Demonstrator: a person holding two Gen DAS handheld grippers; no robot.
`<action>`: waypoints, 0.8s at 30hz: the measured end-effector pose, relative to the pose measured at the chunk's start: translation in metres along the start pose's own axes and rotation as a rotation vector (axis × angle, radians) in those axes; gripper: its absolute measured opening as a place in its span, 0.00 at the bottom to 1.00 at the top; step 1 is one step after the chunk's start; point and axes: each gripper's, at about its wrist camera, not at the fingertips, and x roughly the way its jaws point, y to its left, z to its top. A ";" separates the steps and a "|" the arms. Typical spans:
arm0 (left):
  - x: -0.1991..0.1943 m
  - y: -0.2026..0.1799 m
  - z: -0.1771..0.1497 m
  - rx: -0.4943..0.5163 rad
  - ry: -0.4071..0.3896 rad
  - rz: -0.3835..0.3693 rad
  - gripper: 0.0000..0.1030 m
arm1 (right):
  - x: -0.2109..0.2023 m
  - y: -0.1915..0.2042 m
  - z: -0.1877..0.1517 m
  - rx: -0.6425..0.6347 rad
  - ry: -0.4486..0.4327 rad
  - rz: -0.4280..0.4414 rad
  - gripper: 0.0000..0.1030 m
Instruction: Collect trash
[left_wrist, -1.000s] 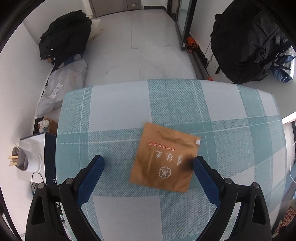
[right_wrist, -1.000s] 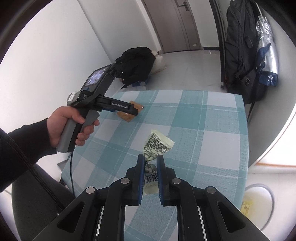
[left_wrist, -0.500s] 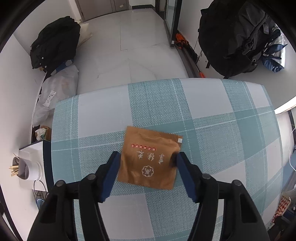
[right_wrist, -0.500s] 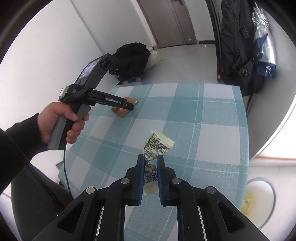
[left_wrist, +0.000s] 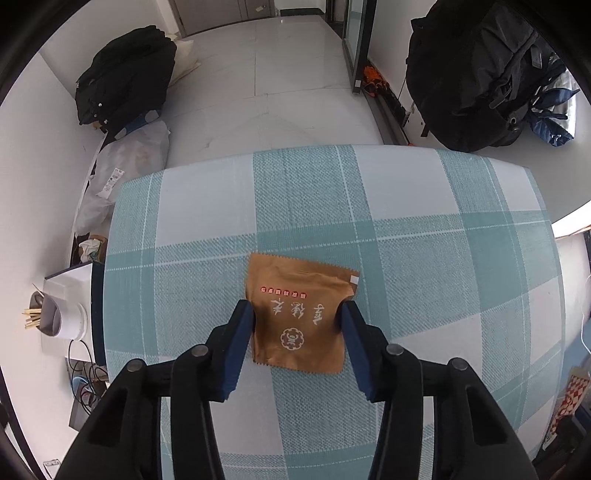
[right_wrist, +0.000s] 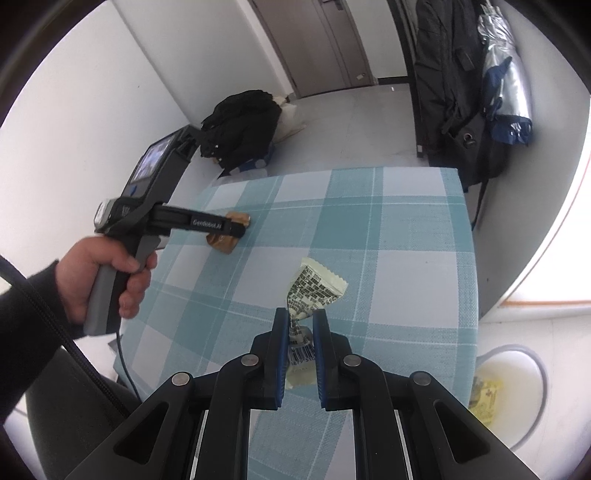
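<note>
Now left gripper (left_wrist: 295, 317) jaws closing on buckling brown packet (left_wrist: 297, 317), may slip flat; right gripper (right_wrist: 300, 325) clamps wrapper (right_wrist: 314, 291).

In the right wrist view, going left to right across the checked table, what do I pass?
Hand on the grip → left gripper over the brown packet → printed wrapper, pinched in the right gripper → table's right edge → round white bin on the floor.
</note>
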 end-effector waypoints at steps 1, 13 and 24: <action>-0.001 -0.002 -0.001 0.001 0.003 -0.016 0.31 | -0.001 -0.001 0.000 0.004 -0.001 0.002 0.12; -0.021 -0.012 -0.012 0.008 0.001 -0.100 0.00 | -0.013 -0.001 -0.006 0.005 -0.021 0.024 0.12; -0.010 -0.002 -0.001 0.046 -0.020 -0.019 0.87 | -0.012 0.006 -0.008 -0.005 -0.018 0.022 0.12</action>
